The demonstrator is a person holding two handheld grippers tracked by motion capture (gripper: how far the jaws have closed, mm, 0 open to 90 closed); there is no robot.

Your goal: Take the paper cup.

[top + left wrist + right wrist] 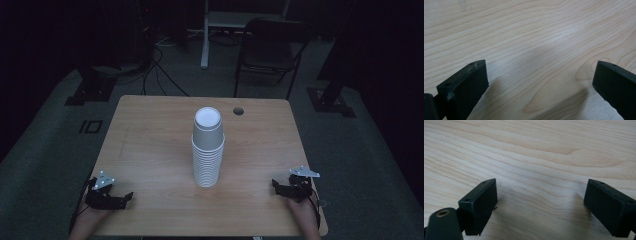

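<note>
**Cup stack untouched, both grippers parked at the near edge**

Standing here watching, and honestly nothing looks started yet. The tall stack of white paper cups [208, 150] sits upright around the middle of the light wooden table [150, 150], one neat tower, no cup pulled off. So I'd say everything is left to do.

The black left gripper [122, 199] rests low at the near left corner, pointing inward, well apart from the cups. The black right gripper [278, 186] mirrors it at the near right corner. Both sets of jaws stand wide apart with just bare wood grain between them, gripping nothing. Hands sit low behind them.
</note>
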